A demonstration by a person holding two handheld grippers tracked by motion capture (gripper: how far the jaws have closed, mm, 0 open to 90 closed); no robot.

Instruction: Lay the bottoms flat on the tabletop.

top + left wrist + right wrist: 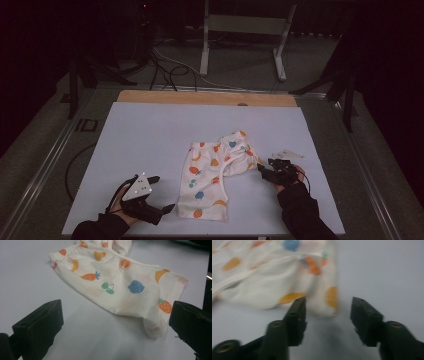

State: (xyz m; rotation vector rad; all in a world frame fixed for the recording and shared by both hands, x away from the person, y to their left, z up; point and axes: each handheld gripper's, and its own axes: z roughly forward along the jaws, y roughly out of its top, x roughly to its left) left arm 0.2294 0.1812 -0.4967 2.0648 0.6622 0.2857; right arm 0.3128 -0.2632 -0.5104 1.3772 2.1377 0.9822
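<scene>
**Two open grippers flanking a fruit-print garment**

A small white garment [216, 175] printed with fruit is lying crumpled near the middle of the pale tabletop [150, 135], slightly toward the person's edge. Its pattern is showing bananas, a carrot, cherries, a blue berry and a strawberry; no lettering is readable on the cloth.

The left gripper [162, 194] is sitting just left of the garment's near corner, its jaws standing wide apart with nothing between them; in the left gripper view the cloth's corner is lying just ahead of them.

The right gripper [261, 169] is hovering at the garment's right edge, its jaws also apart and holding nothing; that view is blurring. Some small pale bits [287, 153], too small to identify, are resting just right of the garment.
</scene>
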